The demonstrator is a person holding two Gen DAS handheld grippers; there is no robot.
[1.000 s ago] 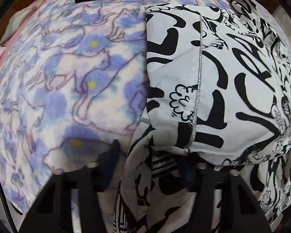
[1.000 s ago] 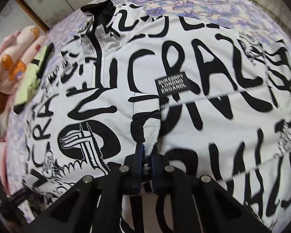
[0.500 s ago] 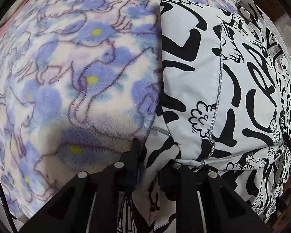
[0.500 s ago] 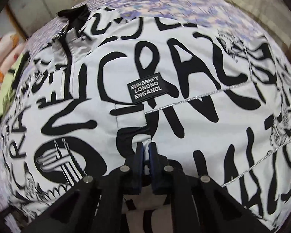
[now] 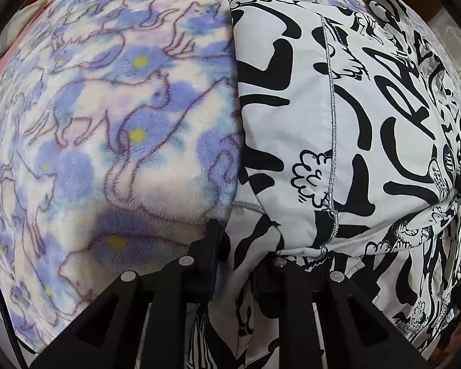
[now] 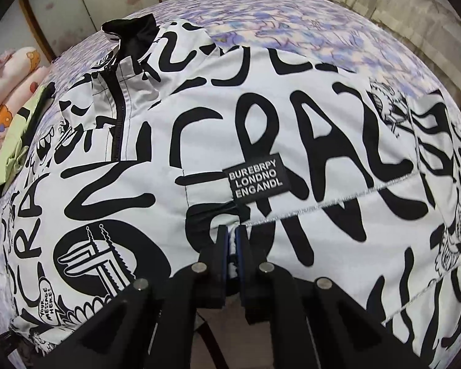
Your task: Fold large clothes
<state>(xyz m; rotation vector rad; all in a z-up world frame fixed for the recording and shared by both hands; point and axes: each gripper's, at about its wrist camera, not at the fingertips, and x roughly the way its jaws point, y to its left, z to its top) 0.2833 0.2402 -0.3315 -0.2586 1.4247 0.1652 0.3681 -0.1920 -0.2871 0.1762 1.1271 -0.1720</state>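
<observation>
Both claws (image 6: 230, 240) on jacket (image 6: 292, 123) hem

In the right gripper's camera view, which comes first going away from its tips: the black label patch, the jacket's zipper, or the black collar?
Right wrist view, counted from the right gripper, which is shut on the jacket:
1. Black label patch, just above the tips, slightly right.
2. Zipper, farther up and to the left.
3. Black collar, farthest, at the jacket's top edge, upper left.
</observation>
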